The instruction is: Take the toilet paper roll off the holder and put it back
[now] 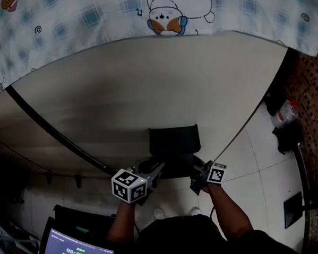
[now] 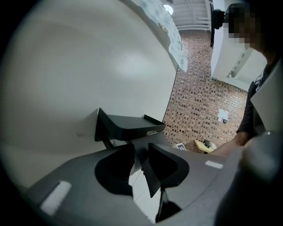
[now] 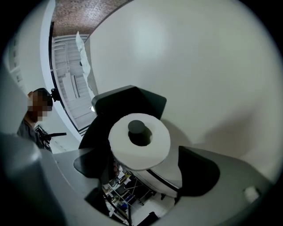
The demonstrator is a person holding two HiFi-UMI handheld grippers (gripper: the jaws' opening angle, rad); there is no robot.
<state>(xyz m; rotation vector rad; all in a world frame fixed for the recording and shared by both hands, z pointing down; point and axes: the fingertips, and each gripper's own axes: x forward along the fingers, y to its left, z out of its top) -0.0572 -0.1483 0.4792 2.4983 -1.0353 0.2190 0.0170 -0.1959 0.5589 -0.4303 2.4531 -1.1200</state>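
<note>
A: Where is the toilet paper roll?

B: It sits on the black holder fixed to the white wall; in the right gripper view the holder's dark peg pokes through the roll's core.

A: And the right gripper?

B: Its jaws stand wide apart, one on each side of the roll; the roll lies between them and close to both, yet neither pad is seen squeezing the paper.

A: What about the left gripper?

B: Its jaws are a narrow gap apart with nothing between them; it points towards the holder's flat shelf, near it but not touching.

A: What does the head view show?

B: The left gripper sits just left of the holder and the right gripper just right of it; the left one's marker cube faces the camera; a cloth printed with cartoon animals hangs on the wall above; pale floor tiles lie below; a screen showing a timer glows at the lower left.
</note>
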